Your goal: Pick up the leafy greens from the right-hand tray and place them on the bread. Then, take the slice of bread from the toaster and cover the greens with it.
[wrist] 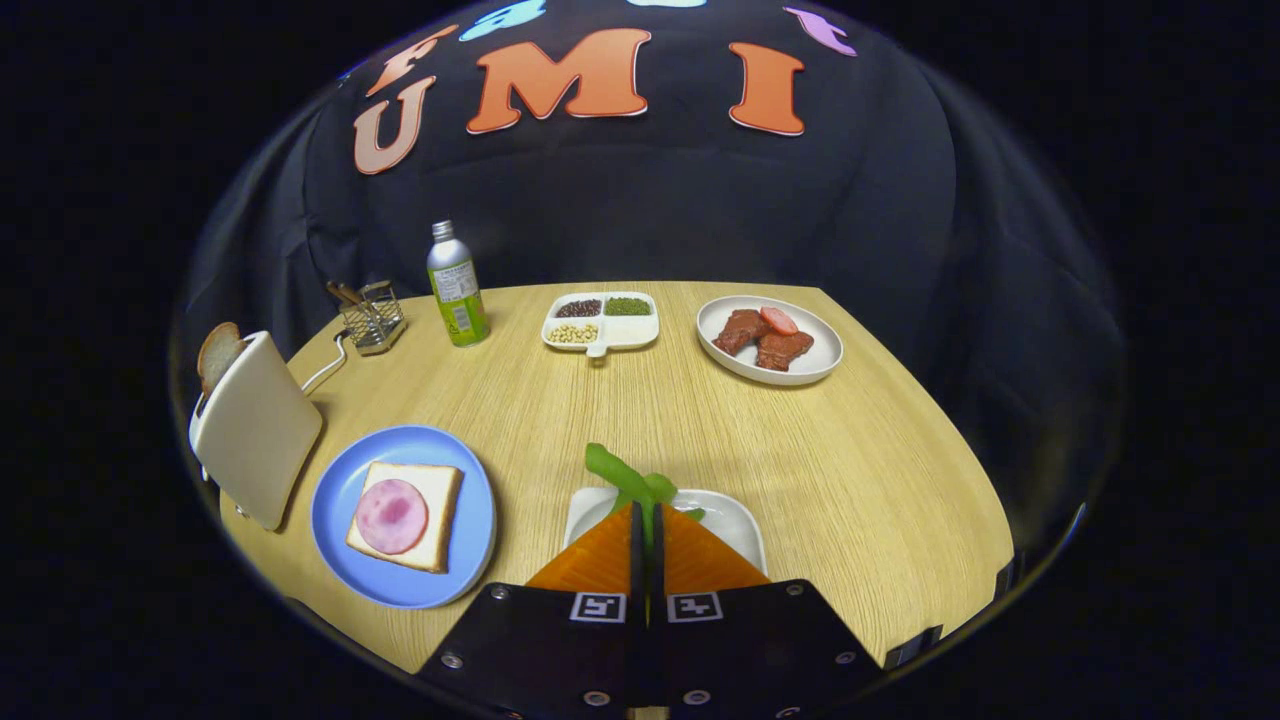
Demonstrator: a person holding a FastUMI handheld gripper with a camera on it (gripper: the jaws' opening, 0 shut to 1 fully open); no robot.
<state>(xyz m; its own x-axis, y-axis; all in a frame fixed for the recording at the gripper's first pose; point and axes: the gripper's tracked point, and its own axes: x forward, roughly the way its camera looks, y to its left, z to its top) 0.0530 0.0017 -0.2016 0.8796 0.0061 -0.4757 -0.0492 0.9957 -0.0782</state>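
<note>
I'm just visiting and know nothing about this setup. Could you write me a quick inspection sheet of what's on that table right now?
Surface: round wooden table, no spills seen.
Job's things: greens pinched over a white tray; bread topped with a ham slice on a blue plate; toaster with a slice sticking up.
Clutter: bottle, wire basket, divided dish of beans, plate of meat.
Grippers: gripper, jaws shut on the greens' stem.
Cables: toaster cord beside the basket.
Surroundings: black cloth wall.
</note>
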